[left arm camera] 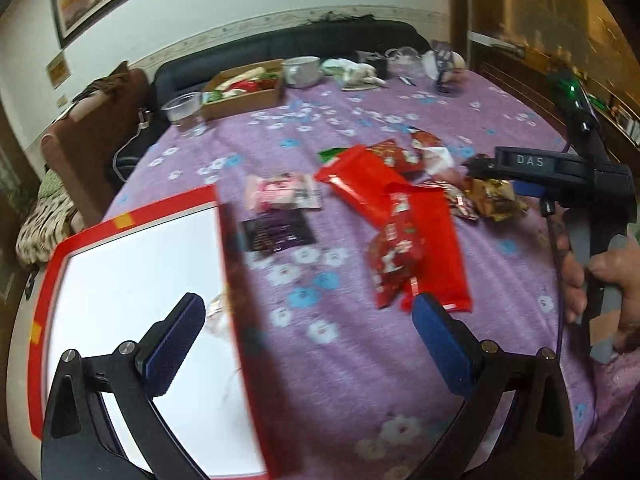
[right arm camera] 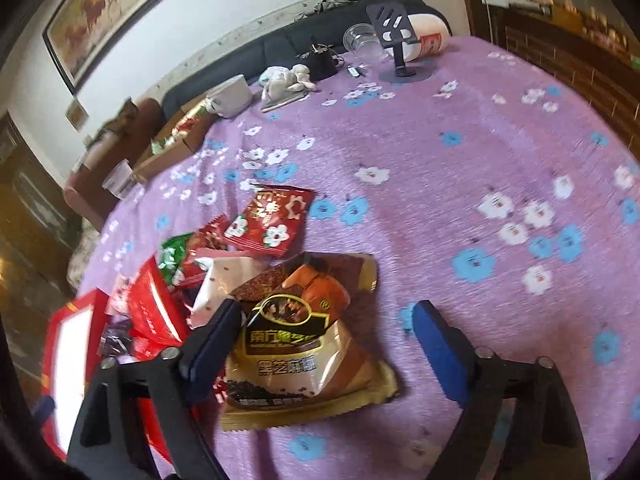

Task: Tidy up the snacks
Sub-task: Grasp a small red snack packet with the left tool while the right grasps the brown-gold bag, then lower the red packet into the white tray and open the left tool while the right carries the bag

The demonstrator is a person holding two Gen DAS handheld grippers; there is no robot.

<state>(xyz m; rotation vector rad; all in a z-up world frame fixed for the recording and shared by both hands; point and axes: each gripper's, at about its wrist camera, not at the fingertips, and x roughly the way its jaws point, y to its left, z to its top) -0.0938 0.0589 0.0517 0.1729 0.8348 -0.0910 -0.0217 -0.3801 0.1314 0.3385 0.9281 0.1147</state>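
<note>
On the purple floral tablecloth (right arm camera: 460,152), the snacks lie in a loose pile near the table's middle. Nearest the right gripper (right arm camera: 326,344) is a gold-and-brown sesame packet (right arm camera: 308,344), flat on the cloth, its left edge touching or just under the left finger (right arm camera: 214,344). Both fingers are spread wide; nothing is clamped between them. Behind the packet sits a white wrapper (right arm camera: 224,280), then a red flower-print packet (right arm camera: 270,220), a green-and-red packet (right arm camera: 176,258) and a long red pack (right arm camera: 154,312).

From the left wrist view, the long red pack (left arm camera: 360,184) overlaps a second red pack (left arm camera: 436,248), with a small red pouch (left arm camera: 394,260) on top. A pink packet (left arm camera: 280,192) and a dark purple packet (left arm camera: 278,232) lie just beside the pile, toward the red-rimmed box (left arm camera: 132,216). The box has a white interior and stands at the near left of the table.

The left gripper (left arm camera: 312,344) hovers with its fingers wide apart and holds nothing; its left finger (left arm camera: 172,340) is over the box interior, its right finger over the cloth.

At the far edge stand a cardboard tray (left arm camera: 244,92), a plastic cup (left arm camera: 184,110), a white bowl (left arm camera: 302,70) and a phone stand (right arm camera: 396,44).
</note>
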